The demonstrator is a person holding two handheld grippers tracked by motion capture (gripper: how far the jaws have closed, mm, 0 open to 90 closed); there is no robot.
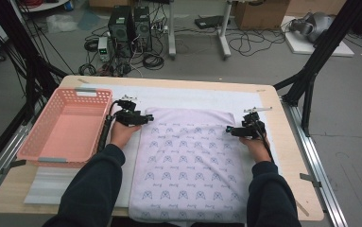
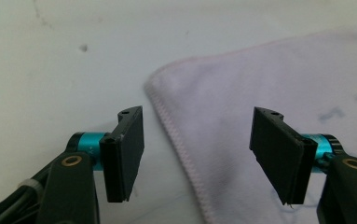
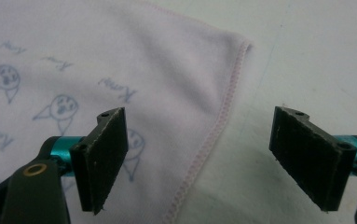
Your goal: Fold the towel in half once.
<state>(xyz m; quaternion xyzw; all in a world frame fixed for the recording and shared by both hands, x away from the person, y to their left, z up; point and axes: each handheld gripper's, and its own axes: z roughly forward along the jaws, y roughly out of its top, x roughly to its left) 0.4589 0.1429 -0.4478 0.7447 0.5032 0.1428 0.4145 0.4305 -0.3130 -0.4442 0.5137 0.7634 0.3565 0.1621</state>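
Observation:
A pale lilac towel (image 1: 188,161) printed with small blue cat faces lies flat on the white mat (image 1: 193,97). My left gripper (image 1: 146,118) hovers at the towel's far left corner, held in the person's left hand. In the left gripper view its jaws (image 2: 198,135) stand open astride the stitched hem of the towel (image 2: 260,70), and the pads touch nothing. My right gripper (image 1: 229,130) is at the far right edge. Its jaws (image 3: 199,135) are open too, one over the towel (image 3: 120,56) and one over bare mat, with the hem between them.
An empty pink plastic basket (image 1: 37,137) stands on the left side of the wooden table (image 1: 287,156), close to the left forearm. Beyond the table's far edge, computer towers (image 1: 130,26) and cables sit on the floor. Black frame posts rise at both sides.

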